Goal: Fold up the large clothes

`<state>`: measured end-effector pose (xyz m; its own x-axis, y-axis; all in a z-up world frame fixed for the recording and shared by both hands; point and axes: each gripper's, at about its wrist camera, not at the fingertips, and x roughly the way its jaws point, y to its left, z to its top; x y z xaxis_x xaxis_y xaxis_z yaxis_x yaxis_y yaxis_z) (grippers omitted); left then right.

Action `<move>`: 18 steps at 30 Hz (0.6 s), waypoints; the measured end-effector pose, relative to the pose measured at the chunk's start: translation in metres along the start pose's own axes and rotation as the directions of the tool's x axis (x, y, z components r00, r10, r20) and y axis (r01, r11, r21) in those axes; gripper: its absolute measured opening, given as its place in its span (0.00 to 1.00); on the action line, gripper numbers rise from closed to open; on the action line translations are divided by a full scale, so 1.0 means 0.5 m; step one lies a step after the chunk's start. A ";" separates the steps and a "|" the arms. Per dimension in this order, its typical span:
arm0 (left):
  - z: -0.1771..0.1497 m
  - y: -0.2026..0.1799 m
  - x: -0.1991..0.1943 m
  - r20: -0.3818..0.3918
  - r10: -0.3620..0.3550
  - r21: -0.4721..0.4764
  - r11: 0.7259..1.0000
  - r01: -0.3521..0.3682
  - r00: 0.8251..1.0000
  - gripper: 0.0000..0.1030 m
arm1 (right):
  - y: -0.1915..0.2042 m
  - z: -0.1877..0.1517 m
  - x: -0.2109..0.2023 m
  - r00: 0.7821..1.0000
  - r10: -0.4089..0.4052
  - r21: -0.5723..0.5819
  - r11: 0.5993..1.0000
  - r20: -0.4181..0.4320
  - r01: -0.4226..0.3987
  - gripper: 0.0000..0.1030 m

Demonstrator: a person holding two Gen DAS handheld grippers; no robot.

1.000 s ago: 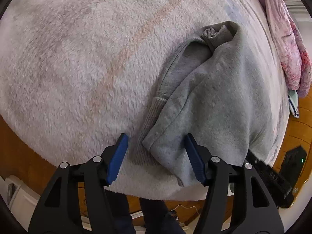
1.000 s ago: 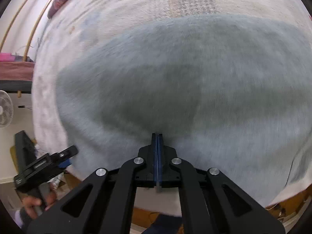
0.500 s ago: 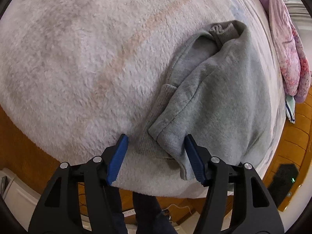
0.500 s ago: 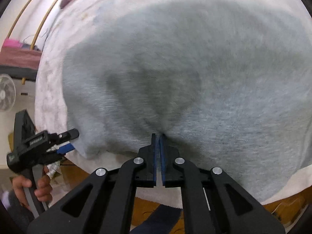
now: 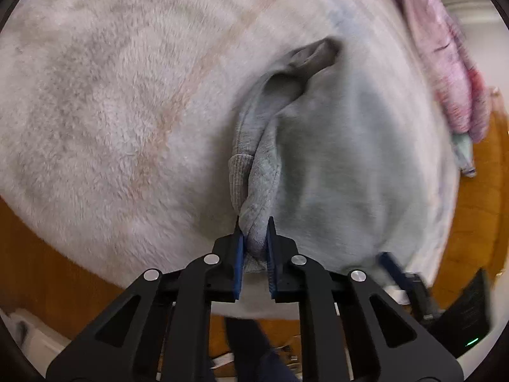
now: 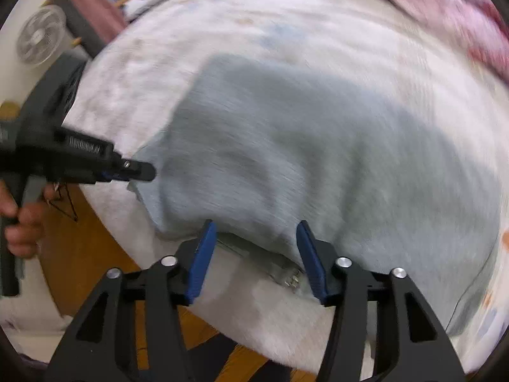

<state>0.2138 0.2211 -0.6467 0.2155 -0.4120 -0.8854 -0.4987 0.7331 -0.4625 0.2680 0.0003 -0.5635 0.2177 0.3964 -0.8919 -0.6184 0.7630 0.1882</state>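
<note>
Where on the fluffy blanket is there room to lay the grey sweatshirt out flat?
The widest bare patch of the fluffy white blanket is left of the grey sweatshirt, up to the faint orange stripe. It is crowded on the right, by the pink quilt, and at the near edge, where the left claw pinches the sweatshirt.

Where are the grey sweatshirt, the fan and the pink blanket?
grey sweatshirt [image 6: 318, 159]: right wrist view, middle of its body.
fan [image 6: 39, 39]: right wrist view, round grille.
pink blanket [image 5: 445, 63]: left wrist view, hanging fold.
</note>
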 end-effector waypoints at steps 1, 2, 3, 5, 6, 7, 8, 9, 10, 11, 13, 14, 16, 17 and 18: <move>-0.002 0.000 -0.014 0.006 -0.019 -0.007 1.000 0.019 1.000 0.10 | 0.011 0.000 -0.006 1.000 0.002 -0.026 1.000 0.017 -0.002 0.54; -0.003 -0.003 -0.025 0.005 -0.038 -0.010 0.999 0.038 0.999 0.10 | 0.026 0.001 -0.009 0.999 0.012 -0.053 0.999 0.035 -0.010 0.56; -0.005 -0.006 -0.036 0.003 -0.055 -0.009 0.998 0.055 0.999 0.10 | 0.037 0.004 -0.008 0.999 0.020 -0.070 0.997 0.043 -0.017 0.58; -0.006 -0.013 -0.056 0.000 -0.073 0.005 0.997 0.073 0.997 0.09 | 0.057 0.015 -0.007 0.997 0.028 -0.094 0.995 0.075 -0.021 0.59; -0.005 -0.017 -0.064 0.000 -0.084 0.013 0.996 0.084 0.996 0.09 | 0.067 0.019 -0.006 0.996 0.030 -0.109 0.994 0.085 -0.021 0.61; -0.004 -0.021 -0.073 0.003 -0.094 0.013 0.995 0.094 0.996 0.09 | 0.081 0.026 -0.003 0.995 0.029 -0.135 0.991 0.098 -0.016 0.62; -0.006 -0.035 -0.072 0.002 -0.115 0.006 0.993 0.115 0.993 0.09 | 0.094 0.033 0.000 0.993 0.033 -0.161 0.987 0.111 -0.015 0.62; -0.006 -0.036 -0.079 0.004 -0.124 0.002 0.992 0.124 0.992 0.09 | 0.104 0.034 0.004 0.992 0.037 -0.187 0.982 0.117 -0.015 0.65; 0.002 -0.056 -0.074 0.006 -0.103 0.014 0.995 0.103 0.995 0.09 | 0.119 0.037 0.016 0.993 0.026 -0.224 0.975 0.119 0.001 0.66; 0.004 -0.061 -0.071 0.003 -0.081 0.028 0.996 0.081 0.997 0.09 | 0.125 0.035 0.023 0.993 0.022 -0.241 0.971 0.118 0.007 0.66; 0.015 -0.048 -0.047 -0.019 -0.046 0.019 0.999 0.047 0.999 0.09 | 0.139 0.038 0.058 0.995 0.011 -0.271 0.963 0.095 0.015 0.66; 0.019 -0.038 -0.037 -0.029 -0.034 0.008 0.999 0.035 0.999 0.10 | 0.145 0.037 0.078 0.997 0.002 -0.285 0.958 0.082 0.022 0.66; 0.024 -0.010 -0.015 -0.043 0.001 -0.023 1.000 -0.002 0.999 0.12 | 0.154 0.032 0.104 0.998 -0.018 -0.313 0.949 0.060 0.036 0.66; 0.025 0.006 -0.007 -0.050 0.007 -0.039 0.999 -0.009 0.999 0.12 | 0.157 0.029 0.113 0.998 -0.021 -0.324 0.946 0.051 0.036 0.66; 0.027 0.020 0.001 -0.058 0.015 -0.056 0.998 -0.019 0.998 0.14 | 0.161 0.025 0.120 0.999 -0.021 -0.333 0.942 0.040 0.034 0.66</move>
<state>0.2203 0.2355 -0.6523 0.1587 -0.4313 -0.8881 -0.5489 0.7092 -0.4425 0.2405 0.0918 -0.5967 0.2612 0.4003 -0.8784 -0.8268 0.5624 0.0104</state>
